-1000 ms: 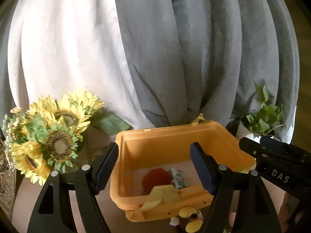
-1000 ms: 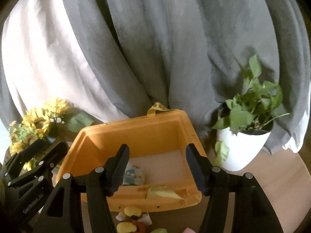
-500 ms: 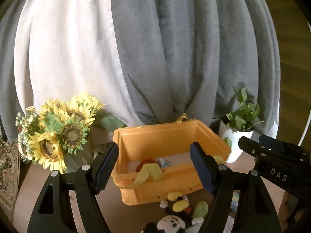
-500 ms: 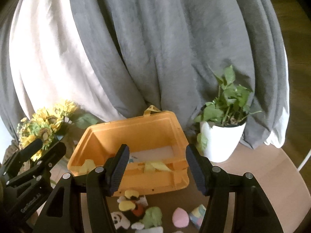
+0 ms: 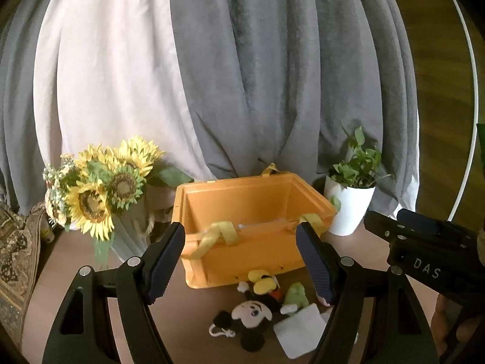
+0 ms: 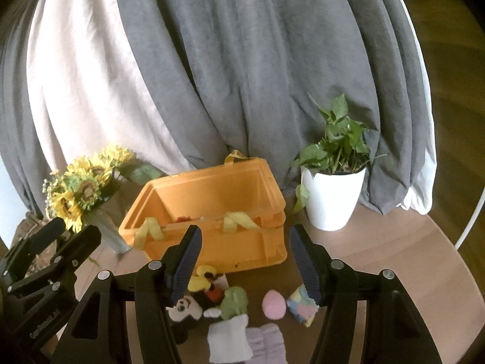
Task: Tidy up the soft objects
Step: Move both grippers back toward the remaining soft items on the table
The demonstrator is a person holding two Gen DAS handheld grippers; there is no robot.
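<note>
Both grippers had drawn back from the bin (image 6: pixel 212 212) since the earlier frames; where we had looked down into it then, we now saw its near wall and the toys lying on the table (image 6: pixel 394 257) in front of it, near its base. Our left gripper (image 5: pixel 242 261) and right gripper (image 6: pixel 242 261) both stood with jaws apart and nothing between the pads; neither touched anything.

We judged the toys light and soft, likely to squash under the pads instead of slipping; none looked fragile. The mouse (image 5: pixel 251 312) lay on its back with its yellow shoes toward the bin; we would take it across the body, not by a limb or the small loop at its head. The green plush (image 6: pixel 233 301) lay touching it, so a careless grip might lift both. The pink egg (image 6: pixel 274 303) looked round and could roll or pop out; we would close across its middle. The pastel cube (image 6: pixel 303 308) sat just beside the egg; the white cloth (image 6: pixel 229 339) and lilac cloth (image 6: pixel 266 342) lay nearest us, limp, best pinched at a fold.

Against the earlier frames, the sunflowers (image 5: pixel 100 188) and plant (image 6: pixel 333 182) looked smaller and farther off; the bin's yellow straps (image 6: pixel 236 220) hung over its near rim as before.
</note>
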